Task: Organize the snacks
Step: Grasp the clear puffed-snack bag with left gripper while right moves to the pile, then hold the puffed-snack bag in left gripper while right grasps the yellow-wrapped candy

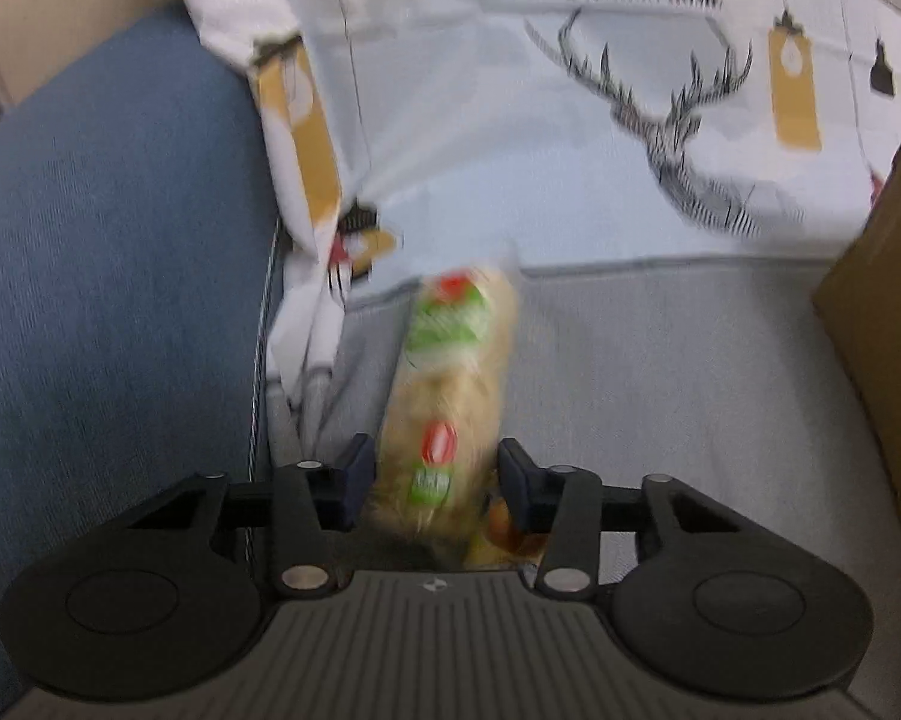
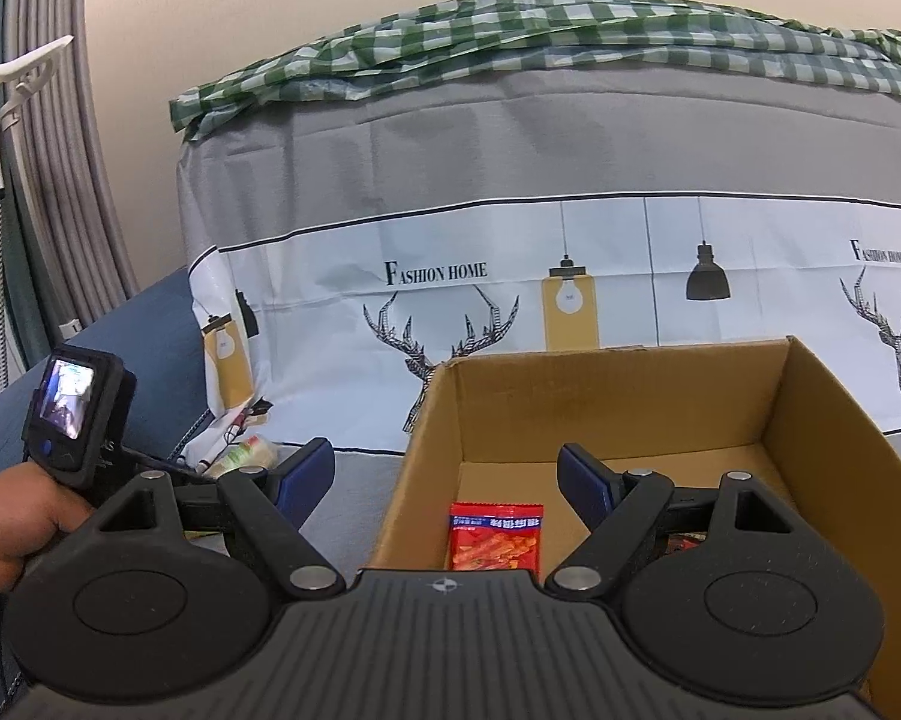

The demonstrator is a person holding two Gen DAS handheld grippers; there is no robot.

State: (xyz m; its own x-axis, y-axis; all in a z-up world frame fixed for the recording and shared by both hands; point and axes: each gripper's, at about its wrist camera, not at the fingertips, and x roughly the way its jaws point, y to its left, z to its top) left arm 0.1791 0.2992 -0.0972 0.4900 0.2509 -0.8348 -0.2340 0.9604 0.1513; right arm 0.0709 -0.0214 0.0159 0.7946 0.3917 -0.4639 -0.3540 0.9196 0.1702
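A blurry snack pack (image 1: 450,396) is gripped by the left gripper (image 1: 429,474). The right gripper (image 2: 447,474) is held wide open above the cardboard box (image 2: 822,456), nothing grasped.

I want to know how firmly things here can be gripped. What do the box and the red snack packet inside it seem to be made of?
Box: looks like corrugated cardboard, matte brown, with raw-cut rims and a crease at the corner. Red snack packet: probably thin plastic film, glossy, with a printed picture and a flat sealed top edge; likely flimsy and slippery.
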